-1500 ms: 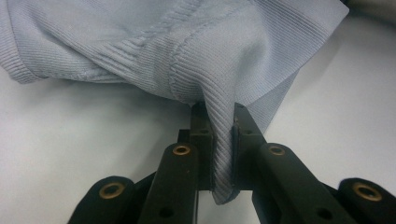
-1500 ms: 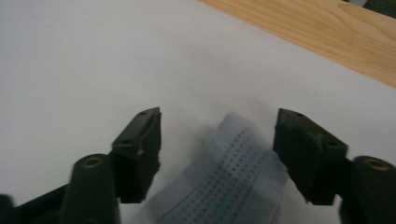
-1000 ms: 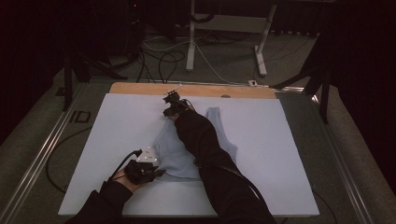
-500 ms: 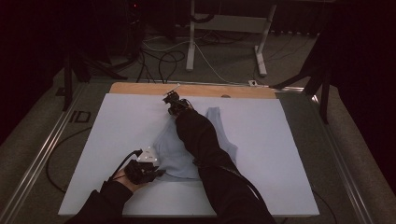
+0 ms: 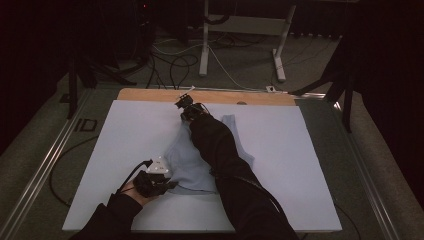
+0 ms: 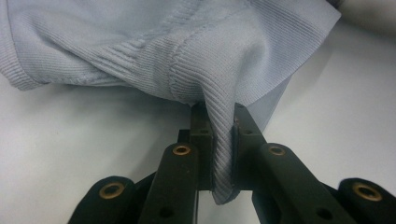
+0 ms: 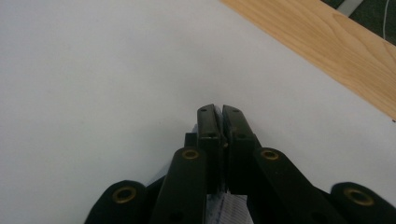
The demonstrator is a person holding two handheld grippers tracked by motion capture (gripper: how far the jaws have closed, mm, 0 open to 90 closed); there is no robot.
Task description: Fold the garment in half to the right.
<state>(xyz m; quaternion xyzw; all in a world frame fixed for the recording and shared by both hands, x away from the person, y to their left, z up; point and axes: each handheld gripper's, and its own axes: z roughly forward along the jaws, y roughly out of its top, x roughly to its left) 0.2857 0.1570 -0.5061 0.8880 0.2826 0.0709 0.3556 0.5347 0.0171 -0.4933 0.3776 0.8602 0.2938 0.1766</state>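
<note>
Pinching ribbed pale-blue knit garment

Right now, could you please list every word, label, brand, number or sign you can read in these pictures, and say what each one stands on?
None can be read.
The pale blue ribbed garment held by the left gripper bears no print or tag.
A scrap of striped white fabric or label sits at the base of the right gripper: too little of it shows to read.

Garment lies mid-sheet; wooden strip behind — floor cables beyond.
</note>
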